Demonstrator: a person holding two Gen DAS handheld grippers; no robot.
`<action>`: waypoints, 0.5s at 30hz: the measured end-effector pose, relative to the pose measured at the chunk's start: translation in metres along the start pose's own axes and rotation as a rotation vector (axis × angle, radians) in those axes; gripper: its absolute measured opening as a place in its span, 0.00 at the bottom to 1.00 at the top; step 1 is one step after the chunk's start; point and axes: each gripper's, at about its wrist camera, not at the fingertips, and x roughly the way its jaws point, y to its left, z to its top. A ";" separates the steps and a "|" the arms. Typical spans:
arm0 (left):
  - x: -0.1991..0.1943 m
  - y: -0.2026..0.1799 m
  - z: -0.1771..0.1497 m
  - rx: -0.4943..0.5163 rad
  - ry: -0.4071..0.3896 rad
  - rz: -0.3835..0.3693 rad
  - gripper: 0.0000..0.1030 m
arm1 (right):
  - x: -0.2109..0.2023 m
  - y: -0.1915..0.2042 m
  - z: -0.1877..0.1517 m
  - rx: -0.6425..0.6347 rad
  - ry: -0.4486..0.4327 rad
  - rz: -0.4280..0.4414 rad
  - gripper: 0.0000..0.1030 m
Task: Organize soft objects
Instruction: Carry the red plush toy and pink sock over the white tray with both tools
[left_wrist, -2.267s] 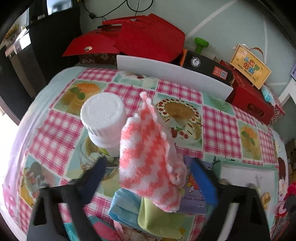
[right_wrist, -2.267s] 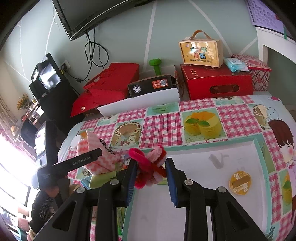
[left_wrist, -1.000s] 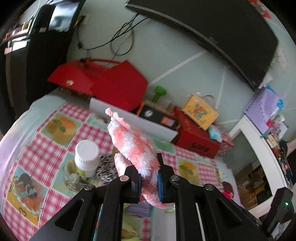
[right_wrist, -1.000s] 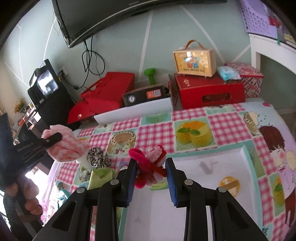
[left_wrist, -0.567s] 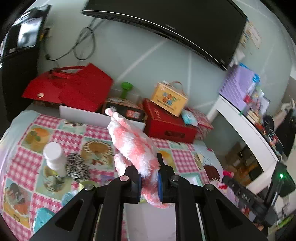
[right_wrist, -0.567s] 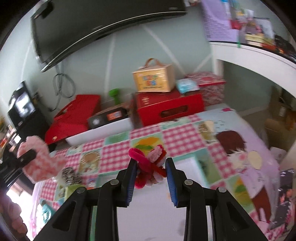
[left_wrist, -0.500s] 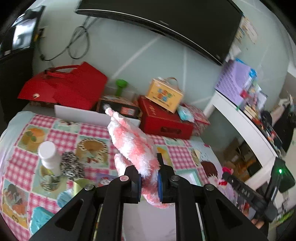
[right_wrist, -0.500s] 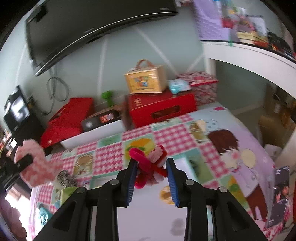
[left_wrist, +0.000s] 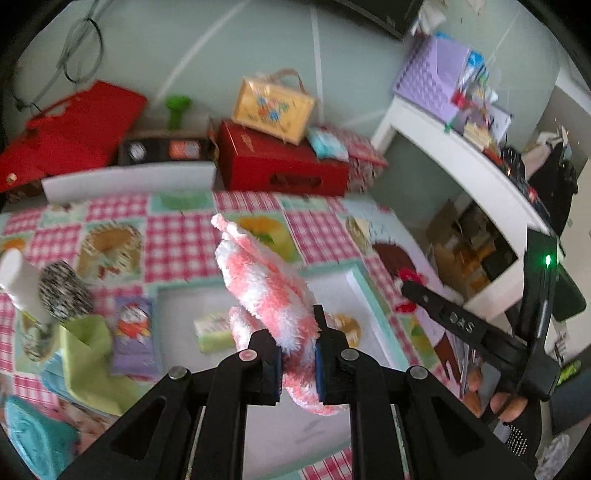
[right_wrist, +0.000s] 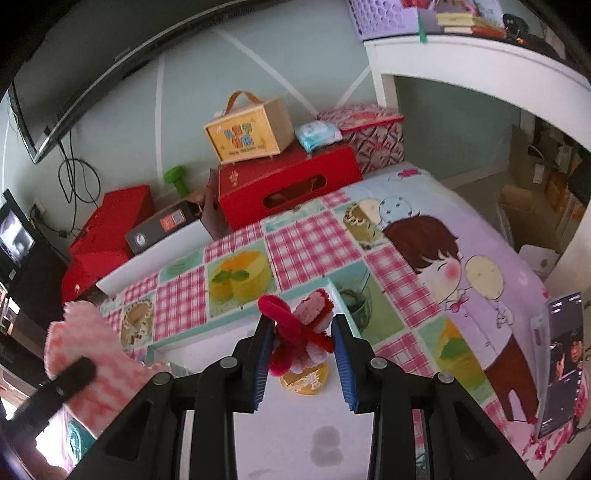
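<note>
While the left gripper (left_wrist: 297, 356) pinches a fluffy pink-and-white striped cloth (left_wrist: 265, 287) above the white teal-rimmed tray (left_wrist: 364, 286), the right gripper (right_wrist: 302, 354), jaws partly closed, holds a red-and-pink fuzzy pipe-cleaner bundle (right_wrist: 298, 331) over the tray's far corner.

Fluffy pink-white cloth (left_wrist: 266, 291) and red fuzzy toy (right_wrist: 299, 332), both held aloft.

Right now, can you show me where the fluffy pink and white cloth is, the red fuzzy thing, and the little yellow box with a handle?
pink and white cloth (left_wrist: 266, 288), left wrist view, its fluffy middle.
red fuzzy thing (right_wrist: 299, 332), right wrist view, its crossed middle.
yellow box (right_wrist: 243, 138), right wrist view, its front face.
</note>
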 end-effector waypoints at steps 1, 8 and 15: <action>0.008 -0.001 -0.003 0.000 0.024 -0.002 0.13 | 0.005 0.001 -0.001 -0.005 0.013 -0.001 0.34; 0.058 0.000 -0.023 -0.018 0.163 0.009 0.13 | 0.047 0.009 -0.010 -0.042 0.113 0.017 0.34; 0.084 0.009 -0.027 -0.021 0.200 0.053 0.14 | 0.068 0.019 -0.014 -0.079 0.134 0.024 0.34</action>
